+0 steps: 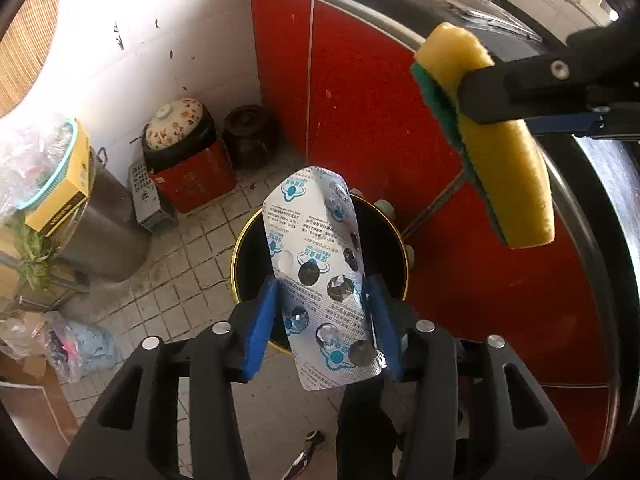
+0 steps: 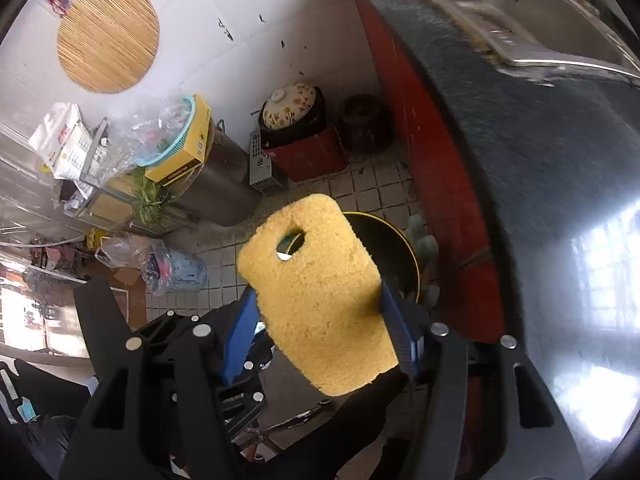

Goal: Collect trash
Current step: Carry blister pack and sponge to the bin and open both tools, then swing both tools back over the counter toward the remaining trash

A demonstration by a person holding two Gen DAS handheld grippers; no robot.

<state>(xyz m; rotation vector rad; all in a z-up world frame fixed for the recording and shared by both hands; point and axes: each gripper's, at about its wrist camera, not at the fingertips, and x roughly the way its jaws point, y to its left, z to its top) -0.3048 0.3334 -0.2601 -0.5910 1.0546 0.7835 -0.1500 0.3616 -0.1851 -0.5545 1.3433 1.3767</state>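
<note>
My left jaws (image 1: 324, 320) pinch the empty blister pack (image 1: 324, 276), its long axis running forward from them, directly over the black bin (image 1: 248, 248) below. My right jaws (image 2: 320, 320) clamp the yellow sponge (image 2: 316, 292), with the bin just ahead and beneath.

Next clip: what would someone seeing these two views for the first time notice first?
The silver blister pack held between the left gripper's blue fingers, right over the black bin on the tiled floor. Then the yellow sponge with a hole in it, clamped in the right gripper above the same bin. Behind both, the red cabinet stands out.
</note>
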